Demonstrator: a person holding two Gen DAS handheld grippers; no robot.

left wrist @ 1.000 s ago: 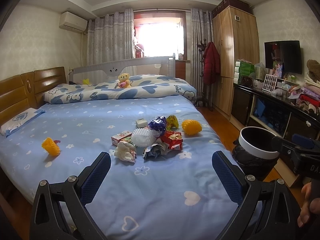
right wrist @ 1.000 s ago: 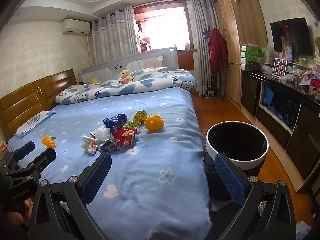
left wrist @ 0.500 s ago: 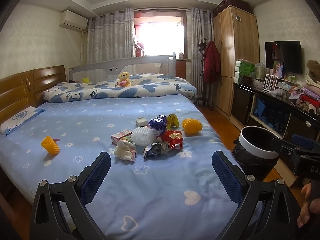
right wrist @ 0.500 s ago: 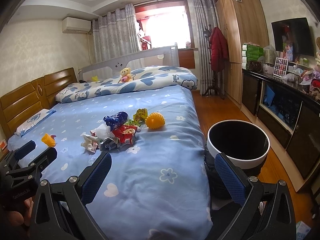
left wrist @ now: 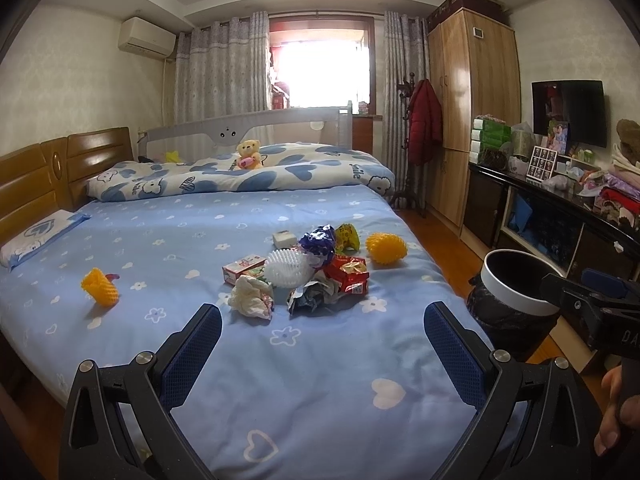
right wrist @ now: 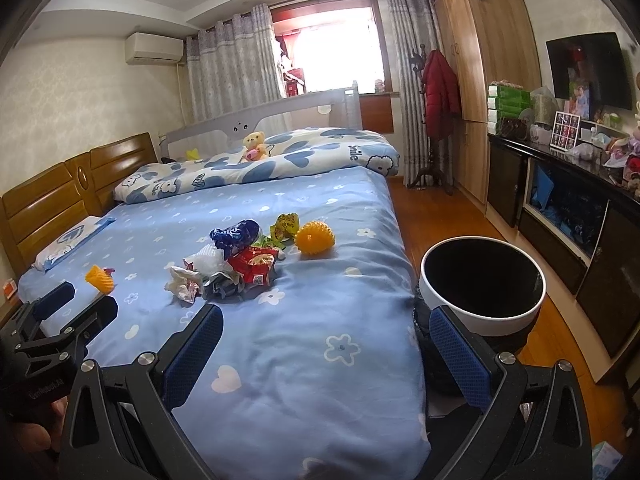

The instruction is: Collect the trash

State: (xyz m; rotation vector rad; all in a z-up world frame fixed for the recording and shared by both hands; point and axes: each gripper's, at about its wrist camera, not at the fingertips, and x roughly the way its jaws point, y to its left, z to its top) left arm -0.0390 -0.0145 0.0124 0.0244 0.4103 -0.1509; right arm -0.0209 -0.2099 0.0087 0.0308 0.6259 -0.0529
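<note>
A heap of trash lies mid-bed on the blue sheet: a red snack wrapper (left wrist: 347, 273), a crumpled white tissue (left wrist: 251, 295), a white foam net (left wrist: 285, 268), a dark blue wrapper (left wrist: 319, 240), a small carton (left wrist: 243, 267) and a yellow foam net (left wrist: 386, 248). Another yellow foam net (left wrist: 100, 286) sits apart at the left. My left gripper (left wrist: 322, 346) hovers open over the bed's near part, short of the heap. My right gripper (right wrist: 326, 350) is open too, above the bed's right edge, its right finger in front of the white-rimmed bin (right wrist: 482, 285) lined with a black bag.
The bin stands on the wooden floor (right wrist: 436, 216) between the bed and a dark cabinet (right wrist: 568, 216) loaded with clutter. A folded duvet (left wrist: 248, 172) with a teddy bear (left wrist: 249, 154) lies at the far side. A wardrobe and coat stand are behind.
Both grippers have drifted slightly forward toward the bed; the heap appears a little closer. Nothing has been picked up, and both stay open.
</note>
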